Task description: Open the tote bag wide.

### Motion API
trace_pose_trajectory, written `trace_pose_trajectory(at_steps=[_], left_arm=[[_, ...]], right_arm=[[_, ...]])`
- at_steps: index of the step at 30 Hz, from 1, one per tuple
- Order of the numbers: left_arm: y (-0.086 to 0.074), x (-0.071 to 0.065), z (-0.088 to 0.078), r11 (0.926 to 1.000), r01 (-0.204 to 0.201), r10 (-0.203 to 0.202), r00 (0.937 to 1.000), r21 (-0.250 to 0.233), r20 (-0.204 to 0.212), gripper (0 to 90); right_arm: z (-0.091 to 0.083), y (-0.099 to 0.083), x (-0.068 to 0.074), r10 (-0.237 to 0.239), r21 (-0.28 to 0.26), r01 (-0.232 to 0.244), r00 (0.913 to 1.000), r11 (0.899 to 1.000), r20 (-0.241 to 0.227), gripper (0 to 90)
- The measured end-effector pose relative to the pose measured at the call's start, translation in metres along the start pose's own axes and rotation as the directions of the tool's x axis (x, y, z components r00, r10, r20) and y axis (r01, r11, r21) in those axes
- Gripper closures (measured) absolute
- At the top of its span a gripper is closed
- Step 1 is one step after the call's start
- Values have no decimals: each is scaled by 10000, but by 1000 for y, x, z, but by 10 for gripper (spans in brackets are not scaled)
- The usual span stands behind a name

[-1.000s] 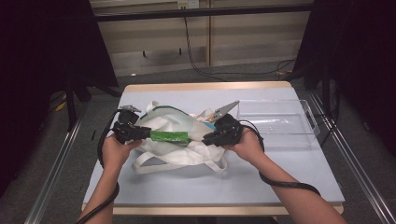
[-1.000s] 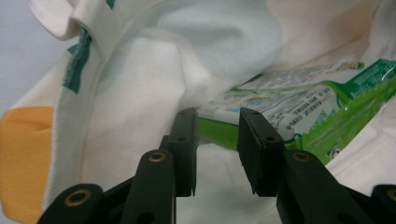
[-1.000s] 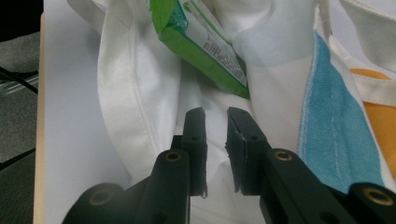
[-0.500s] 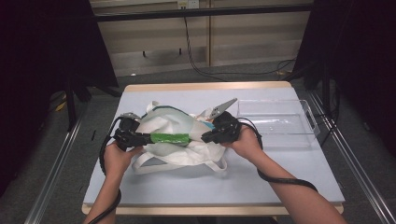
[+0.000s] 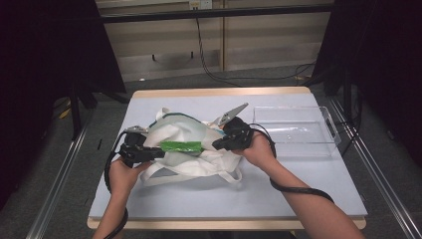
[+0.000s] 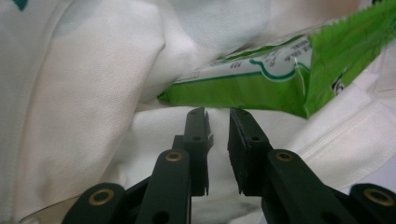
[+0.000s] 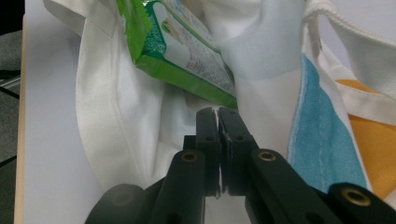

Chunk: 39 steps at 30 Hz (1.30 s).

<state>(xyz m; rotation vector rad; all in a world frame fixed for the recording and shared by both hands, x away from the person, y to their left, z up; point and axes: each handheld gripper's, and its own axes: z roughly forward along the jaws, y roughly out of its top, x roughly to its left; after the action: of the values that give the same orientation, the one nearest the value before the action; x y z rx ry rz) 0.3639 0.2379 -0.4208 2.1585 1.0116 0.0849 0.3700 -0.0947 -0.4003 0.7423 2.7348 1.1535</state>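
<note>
My right tongs point(image 7: 218, 114) are clenched, jaws pressed together with maybe a thin fold of the white cloth bag point(image 7: 116, 116) pinched at the tips; I can't tell for sure if fabric is caught. The jaws have just been closing. Right above the tips sits the lower corner of the green snack packet point(image 7: 180, 51), just touching or just short of the jaws, I can't tell which. To the right of these tongs the bag shows a blue stripe point(image 7: 322, 140) and an orange patch point(image 7: 369, 135). To the left is bare worktop point(image 7: 46, 140).

My left tongs point(image 6: 218, 126) are narrowed but not shut, a clear slot between the jaws, nothing seen gripped in it. They have just been closing too. The green snack packet point(image 6: 280, 70) lies just above the tips, slanting up to the right, apart from the jaws. White bag cloth is behind and on both sides.

In the high view the left tongs point(image 5: 149, 152) are at the packet's left end and the right tongs point(image 5: 224, 142) at its right end, the green snack packet point(image 5: 181, 146) level between them on top of the crumpled white cloth bag point(image 5: 189, 164). Bag handles trail toward me, near my hands. Beyond the right tongs, farther right, a clear plastic tray point(image 5: 298, 134) stands on the worktop point(image 5: 278, 194), well apart from the bag.
</note>
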Motion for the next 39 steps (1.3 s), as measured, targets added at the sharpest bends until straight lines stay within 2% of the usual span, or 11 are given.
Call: trace_pose_trajectory(at_steps=[5,10,12,15,16,19,27,31,33,36,39], left_arm=[[2,-3,5,9999,-94,92,9998,121,161,674],[3,-7,13,9982,-384,383,9993,466,21,555],[3,-7,15,9989,-291,290,9996,375,26,511],[2,-8,21,9981,-404,407,9992,470,-48,479],[1,-8,23,9988,-262,266,9996,421,-72,473],[-1,-8,29,9979,-269,277,9995,585,-126,476],[-6,-6,40,9965,-184,203,9995,818,-224,542],[-10,-5,42,9974,82,-59,9995,717,-322,635],[-12,-4,42,9978,122,-92,9989,655,-461,728],[-13,-1,42,9973,311,-291,9991,662,-302,825],[-13,-1,43,9970,285,-267,9993,721,-270,883]], right_arm=[[1,1,1,26,-3,-26,10000,10000,22,874],[1,1,0,-24,-97,23,10000,10000,-57,865],[0,1,1,-28,-95,28,10000,10000,-52,850],[1,1,2,50,-97,-50,10000,9999,-42,821],[1,2,1,29,-117,-29,10000,9999,-52,815],[2,2,0,100,-115,-100,9999,9999,-79,803],[6,7,-6,46,-110,-46,10000,9999,12,821],[5,9,-4,-139,-105,140,9999,9998,44,827],[5,9,-5,-60,-109,60,10000,9999,0,826],[5,9,-6,-18,-105,18,10000,9999,6,827],[7,9,-6,-52,20,52,10000,10000,45,834]])
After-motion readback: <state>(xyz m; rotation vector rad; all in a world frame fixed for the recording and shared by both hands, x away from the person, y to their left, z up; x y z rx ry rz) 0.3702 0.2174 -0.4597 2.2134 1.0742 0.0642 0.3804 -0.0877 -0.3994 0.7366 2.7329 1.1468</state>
